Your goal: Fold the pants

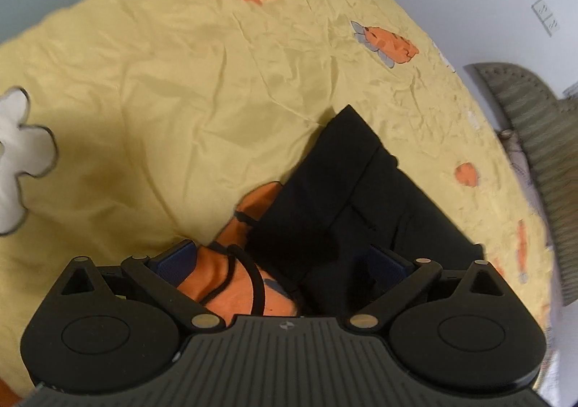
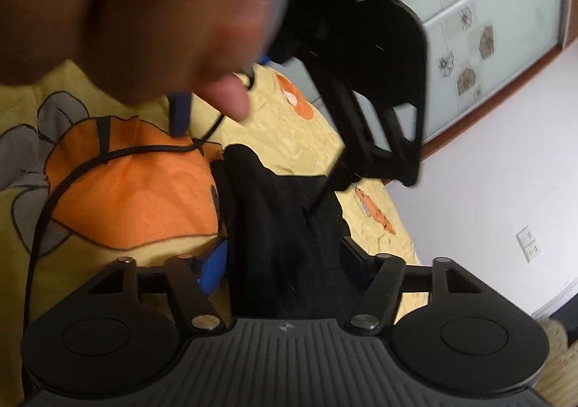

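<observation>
The black pants point(image 1: 361, 197) lie folded on the yellow printed bedsheet point(image 1: 162, 100), right of middle in the left wrist view. My left gripper point(image 1: 280, 259) is open wide just above them; its right finger is over the dark cloth and its left finger over an orange print, gripping nothing. In the right wrist view the pants point(image 2: 285, 226) run up between the blue pads of my right gripper point(image 2: 283, 259). Those pads stand at the cloth's sides without clearly pinching it. A person's blurred hand point(image 2: 162, 9) and the left gripper's black body point(image 2: 379, 100) hang above the pants.
A black cable point(image 2: 108, 157) trails across the orange print. The bed's right edge meets a white wall with a socket point(image 2: 527, 242). A grey ribbed cushion point(image 1: 534, 139) sits beyond that edge. A glass-fronted wardrobe point(image 2: 487, 27) stands behind the bed.
</observation>
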`<state>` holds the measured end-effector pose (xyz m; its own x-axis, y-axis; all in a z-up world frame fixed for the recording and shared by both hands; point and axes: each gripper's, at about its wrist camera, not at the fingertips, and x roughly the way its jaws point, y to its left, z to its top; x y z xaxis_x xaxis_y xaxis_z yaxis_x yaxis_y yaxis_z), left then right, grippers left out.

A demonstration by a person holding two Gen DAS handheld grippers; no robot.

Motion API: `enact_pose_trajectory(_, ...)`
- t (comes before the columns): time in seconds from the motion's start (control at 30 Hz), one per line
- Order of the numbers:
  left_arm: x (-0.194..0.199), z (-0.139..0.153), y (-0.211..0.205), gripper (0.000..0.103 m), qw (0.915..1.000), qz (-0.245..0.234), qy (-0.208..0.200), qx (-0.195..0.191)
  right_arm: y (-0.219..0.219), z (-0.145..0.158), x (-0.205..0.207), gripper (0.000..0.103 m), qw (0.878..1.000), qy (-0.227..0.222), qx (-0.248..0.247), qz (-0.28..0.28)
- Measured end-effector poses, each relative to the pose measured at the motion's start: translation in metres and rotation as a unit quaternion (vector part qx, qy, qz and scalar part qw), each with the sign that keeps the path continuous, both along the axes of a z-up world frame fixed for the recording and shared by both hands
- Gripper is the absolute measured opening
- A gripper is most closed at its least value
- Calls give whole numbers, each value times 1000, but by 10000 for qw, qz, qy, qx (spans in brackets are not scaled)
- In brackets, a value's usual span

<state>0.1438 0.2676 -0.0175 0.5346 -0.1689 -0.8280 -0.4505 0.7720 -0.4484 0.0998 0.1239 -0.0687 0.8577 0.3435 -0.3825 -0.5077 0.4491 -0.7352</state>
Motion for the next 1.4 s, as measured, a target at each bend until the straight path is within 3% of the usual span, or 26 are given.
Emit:
enact_pose_trajectory(0.1, 7, -7, 5, 101, 9997, 42, -6, -235, 6, -2, 3, 49, 9999, 104, 25, 130)
enact_pose_trajectory(0.17, 8, -10, 12, 102, 9986, 77, -50, -528, 10, -4, 6, 29, 9996, 236, 17, 185)
enact_pose_trajectory(0.27, 12, -14, 18, 102, 9958, 7, -31, -917, 11, -6, 7, 14, 9992, 310, 100, 243)
enact_pose_trajectory(0.33, 14, -13, 18, 102, 9944, -66, -67, -1052, 6, -3, 9, 12, 9985, 363, 351, 226)
enact_pose_trajectory(0.5, 25, -15, 16, 100, 9909, -50, -185, -1329, -22, 30, 28, 10, 9806, 1220, 1531, 115)
enact_pose_trajectory(0.73, 56, -20, 3, 91, 9869, -27, -275, -1591, -42, 49, 43, 10, 9616, 1664, 2182, 68)
enact_pose_trajectory(0.8, 63, -22, 1, 75, 9868, -21, -270, -1598, -48, 51, 45, 10, 9570, 1767, 2301, 54)
enact_pose_trajectory(1.0, 66, -25, -2, 26, 9906, 193, -115, -1351, -55, 56, 47, 10, 9459, 2173, 2409, 61)
enact_pose_trajectory(1.07, 64, -24, -1, 21, 9907, 245, -179, -1328, -71, 66, 44, 10, 9357, 2340, 2636, 156)
enact_pose_trajectory(1.2, 62, -14, -14, 19, 9969, 9, -366, -699, -127, 83, 57, 10, 8768, 2939, 3807, 13)
enact_pose_trajectory(1.23, 62, -13, -19, 19, 9980, -32, -383, -498, -132, 81, 67, 10, 8716, 2985, 3884, -189)
enact_pose_trajectory(1.33, 61, -3, -35, 17, 9988, -172, -467, 44, -113, 64, 85, 10, 8986, 2974, 3200, -404)
enact_pose_trajectory(1.37, 59, 3, -40, 17, 9981, -236, -531, 192, -111, 63, 85, 10, 8975, 3008, 3204, -365)
enact_pose_trajectory(1.4, 56, 10, -45, 17, 9969, -314, -623, 355, -112, 66, 84, 10, 8883, 3091, 3384, -289)
